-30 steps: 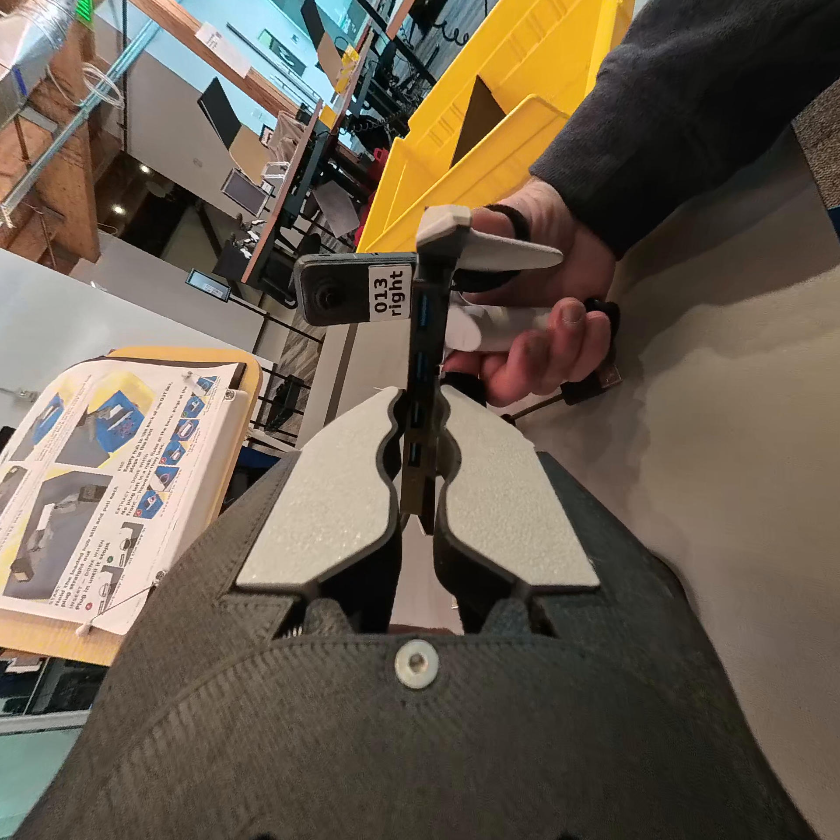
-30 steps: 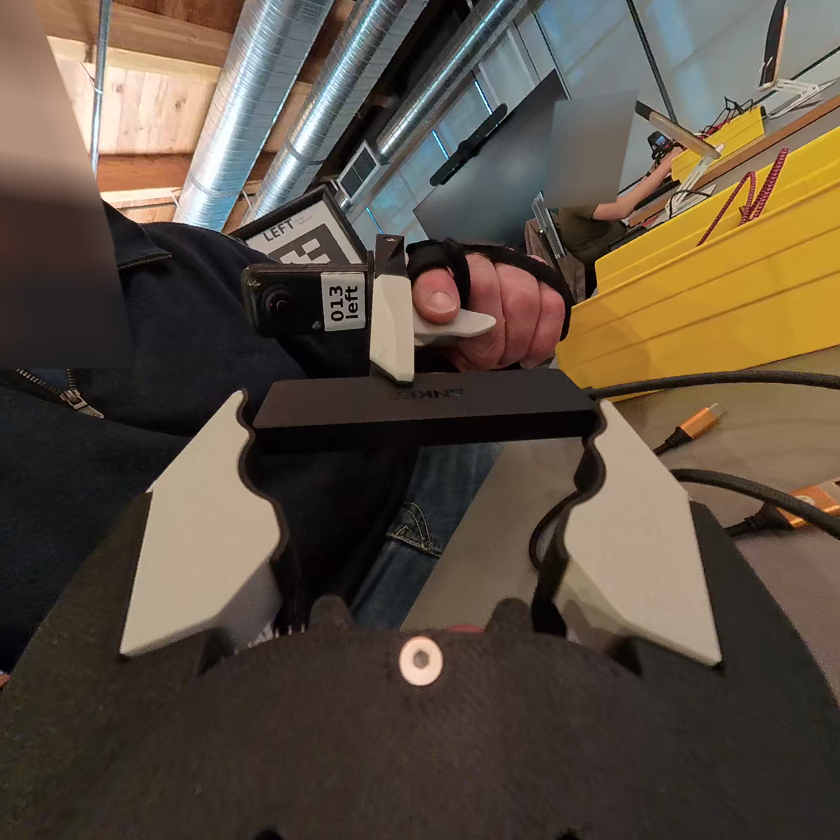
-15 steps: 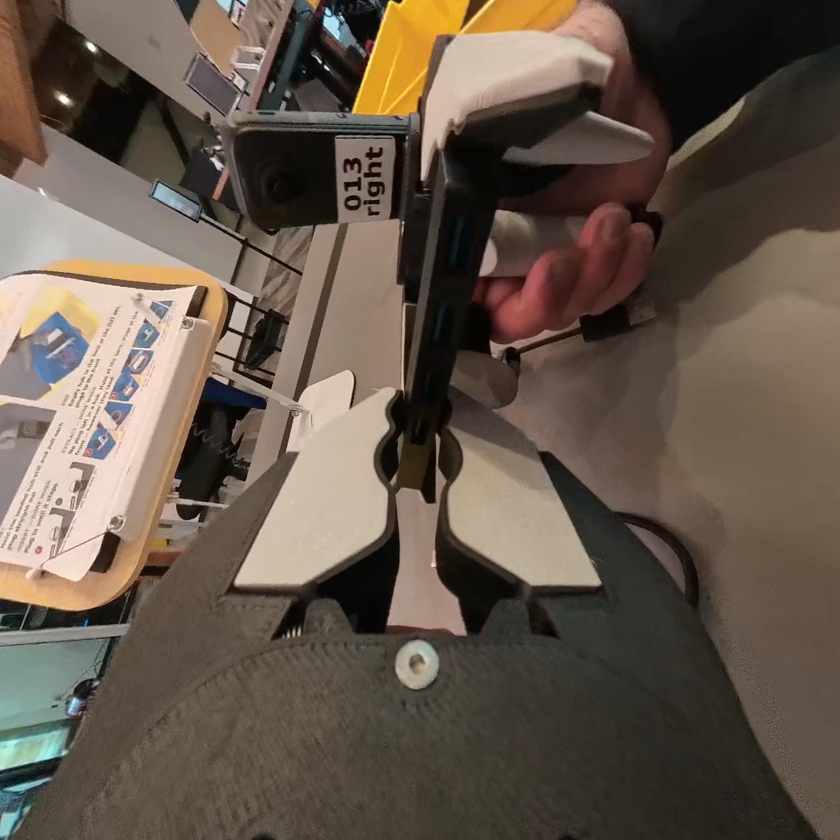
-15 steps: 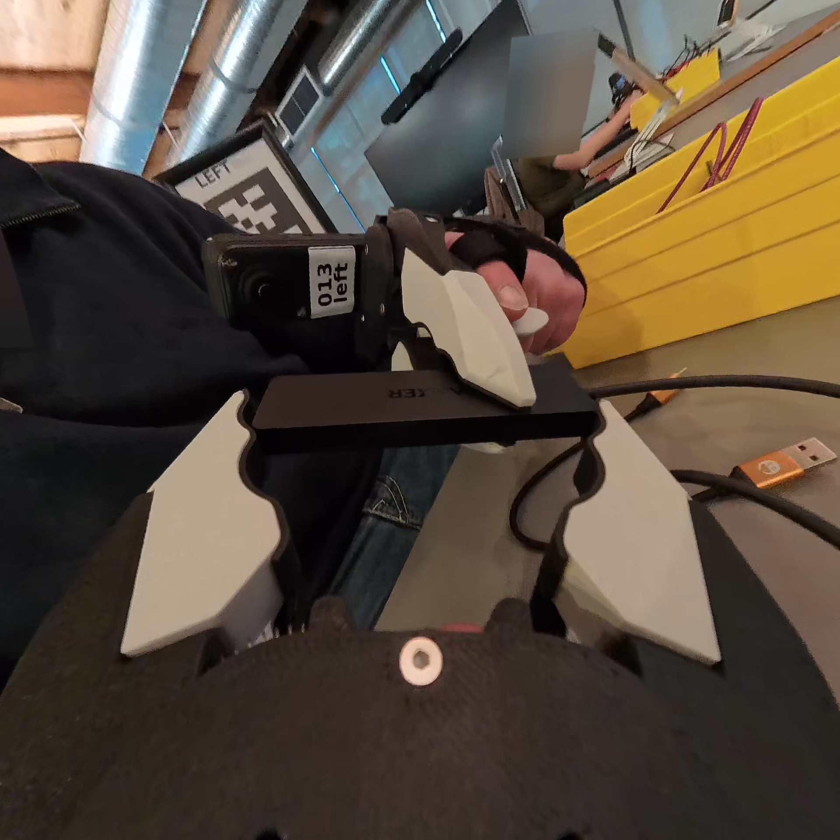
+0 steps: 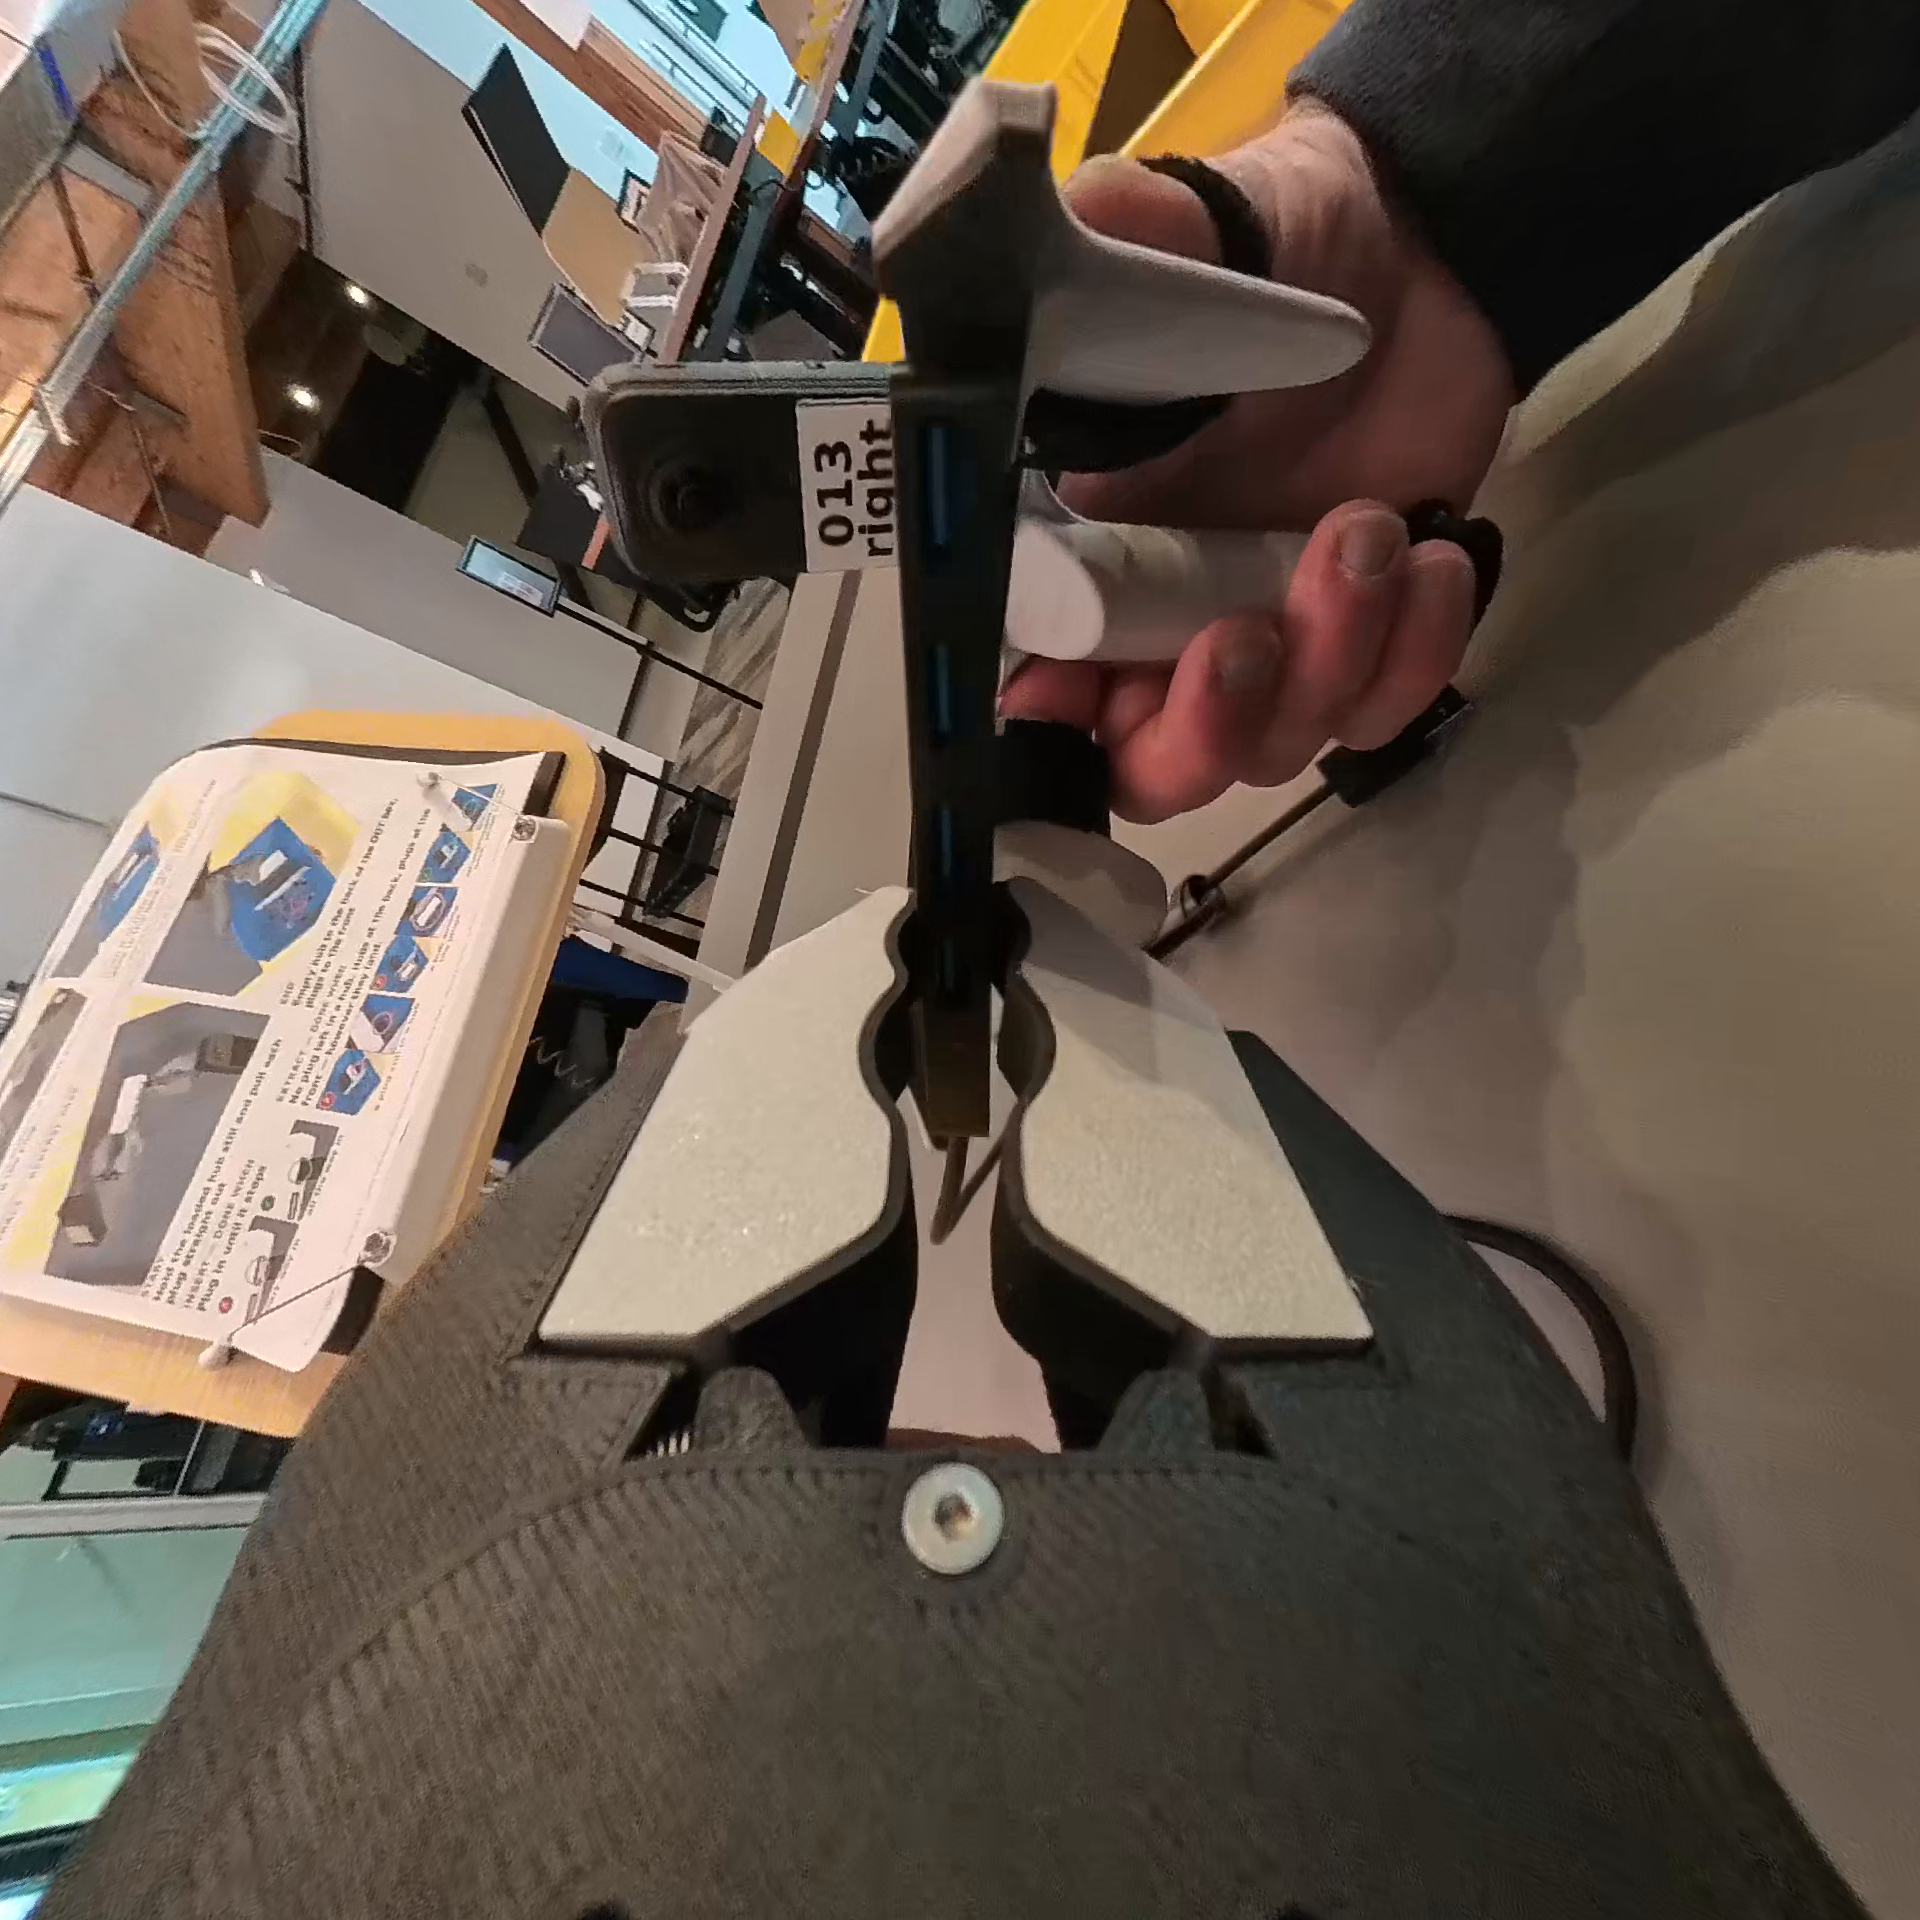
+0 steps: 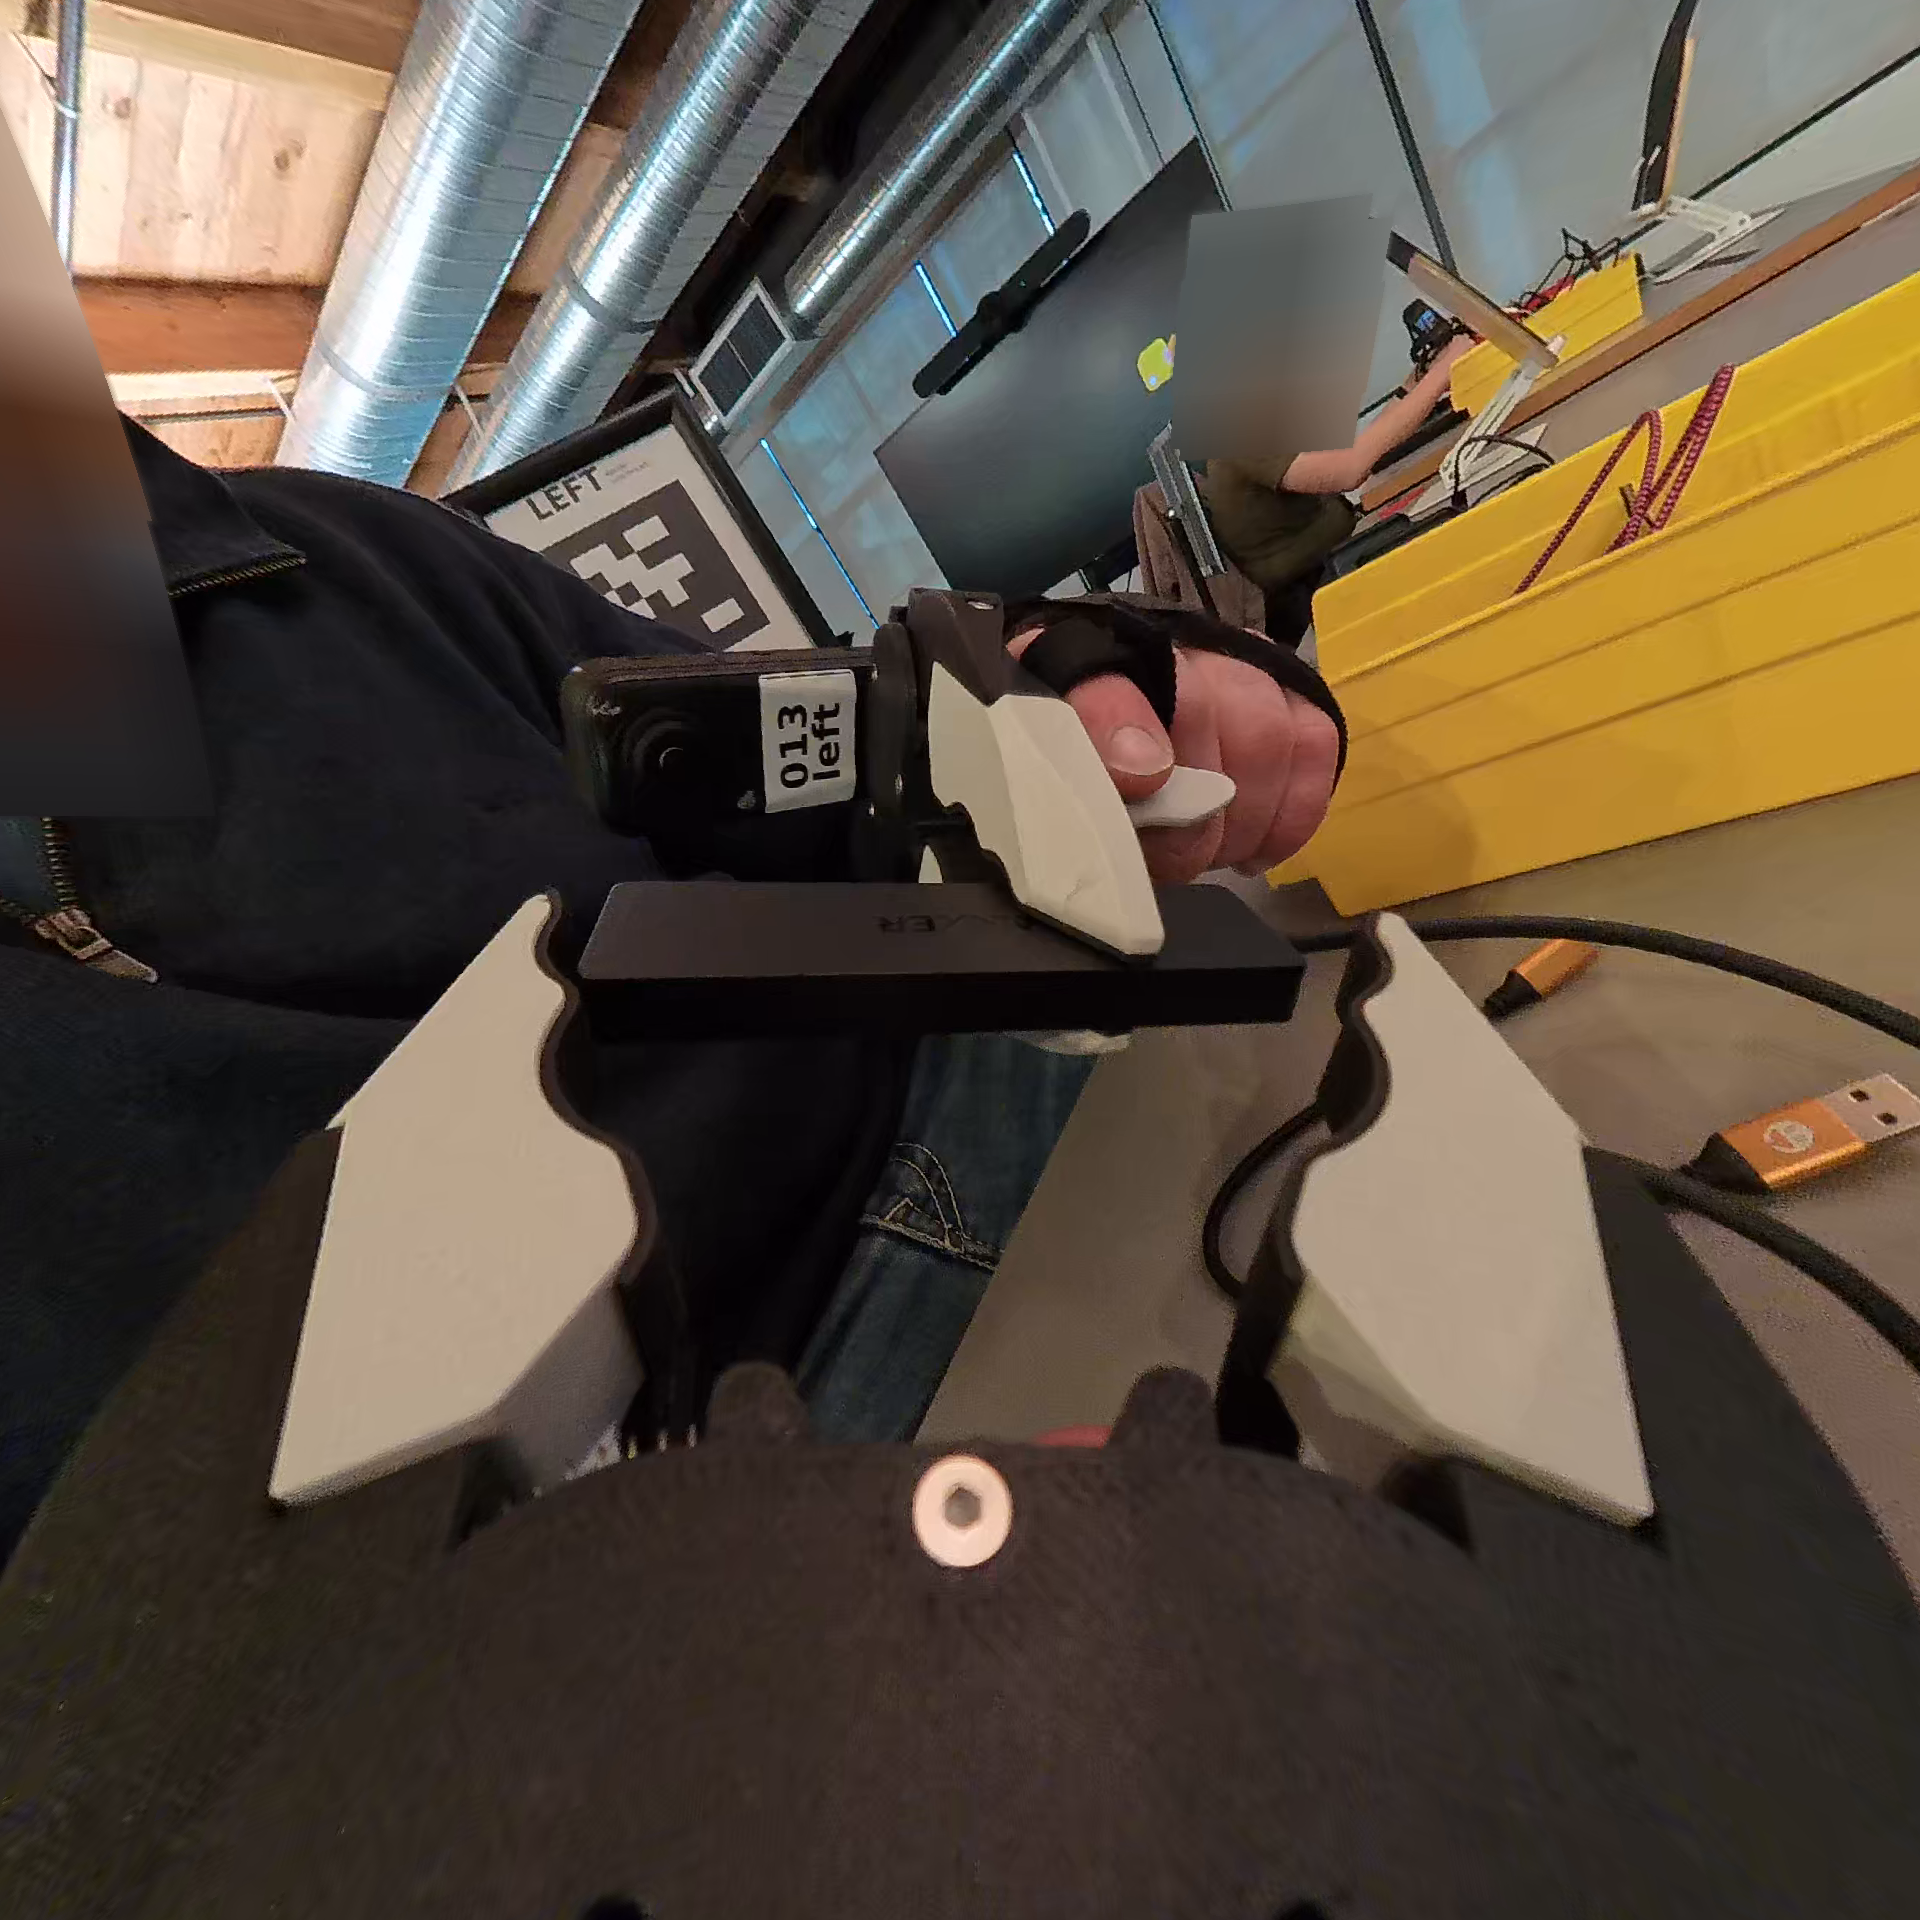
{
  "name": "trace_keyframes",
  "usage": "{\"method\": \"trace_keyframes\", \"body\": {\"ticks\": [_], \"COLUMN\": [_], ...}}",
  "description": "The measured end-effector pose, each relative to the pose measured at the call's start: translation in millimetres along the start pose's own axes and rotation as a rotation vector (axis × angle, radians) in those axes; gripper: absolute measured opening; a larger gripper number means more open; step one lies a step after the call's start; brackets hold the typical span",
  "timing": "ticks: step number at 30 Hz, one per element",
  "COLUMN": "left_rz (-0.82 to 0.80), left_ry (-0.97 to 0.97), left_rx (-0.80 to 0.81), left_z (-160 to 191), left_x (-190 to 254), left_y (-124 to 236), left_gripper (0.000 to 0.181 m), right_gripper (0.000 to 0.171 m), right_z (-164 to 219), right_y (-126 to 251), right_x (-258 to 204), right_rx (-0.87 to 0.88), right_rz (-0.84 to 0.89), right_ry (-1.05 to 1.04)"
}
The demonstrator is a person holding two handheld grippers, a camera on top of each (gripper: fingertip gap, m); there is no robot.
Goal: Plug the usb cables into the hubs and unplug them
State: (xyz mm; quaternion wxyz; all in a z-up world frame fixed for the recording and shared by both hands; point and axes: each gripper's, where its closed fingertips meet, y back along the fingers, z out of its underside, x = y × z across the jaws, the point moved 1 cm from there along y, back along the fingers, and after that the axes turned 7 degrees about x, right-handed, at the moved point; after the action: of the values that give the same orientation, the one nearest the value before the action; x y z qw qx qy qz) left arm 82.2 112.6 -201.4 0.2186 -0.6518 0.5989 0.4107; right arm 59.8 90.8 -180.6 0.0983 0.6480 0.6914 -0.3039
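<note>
A black USB hub (image 6: 831, 961) with blue ports (image 5: 948, 675) is held in the air. My left gripper (image 5: 951, 940) is shut on the hub's lower end, seen edge-on. In the right wrist view the left gripper (image 6: 1091, 977) pinches the hub from above and below. My right gripper (image 6: 961, 914) is open wide around the hub's length, with a gap at its right finger. It shows beyond the hub in the left wrist view (image 5: 997, 520). Two orange USB plugs (image 6: 1808, 1132) (image 6: 1538, 971) on black cables lie on the grey table (image 6: 1714, 904). A black plug (image 5: 1397, 753) lies there too.
Yellow bins (image 6: 1621, 707) stand at the back of the table. An instruction sheet on a board (image 5: 260, 1029) stands left of the table. The holder's dark sleeve (image 5: 1621, 135) and jeans (image 6: 925, 1247) are close. A seated person (image 6: 1278, 520) is far behind. My two grippers' fingertips are within a few centimetres of each other.
The hub filled the span between my right fingers before and now sits slightly farther off, free of the right finger. The left gripper kept its hold and turned a little.
</note>
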Motion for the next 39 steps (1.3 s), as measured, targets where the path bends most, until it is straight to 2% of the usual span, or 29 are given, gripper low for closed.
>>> {"method": "trace_keyframes", "body": {"ticks": [3, 12, 15, 17, 20, 26, 31, 39], "left_rz": [-0.003, 0.02, 0.022, 0.001, -0.003, 0.01, 0.008, 0.016], "left_ry": [-0.029, -0.1, -0.12, -0.122, -0.16, -0.198, -0.205, -0.137], "left_rx": [0.011, 0.03, 0.036, 0.04, 0.044, 0.052, 0.055, 0.135], "left_z": [-4, -12, -16, -18, -23, -29, -30, -50], "left_x": [-2, 3, 5, 0, -3, 3, -1, -9], "left_y": [1, 3, 3, 5, 7, 4, 6, 10], "left_gripper": [0.011, 0.011, 0.011, 0.011, 0.011, 0.011, 0.011, 0.011], "right_gripper": [0.133, 0.135, 0.137, 0.155, 0.148, 0.141, 0.145, 0.151], "right_z": [-3, -7, -4, -2, -8, 1, 16, 0], "right_y": [-1, 2, 5, 7, 10, -3, -9, -9], "right_x": [-7, -15, -18, -15, -26, -34, -36, -54], "right_rx": [0.017, 0.039, 0.013, -0.027, -0.002, -0.058, -0.101, -0.015], "right_rz": [-0.043, -0.119, -0.115, -0.049, -0.081, -0.137, -0.187, -0.293], "right_ry": [-0.003, -0.097, -0.057, 0.007, 0.034, 0.047, 0.029, 0.029]}}
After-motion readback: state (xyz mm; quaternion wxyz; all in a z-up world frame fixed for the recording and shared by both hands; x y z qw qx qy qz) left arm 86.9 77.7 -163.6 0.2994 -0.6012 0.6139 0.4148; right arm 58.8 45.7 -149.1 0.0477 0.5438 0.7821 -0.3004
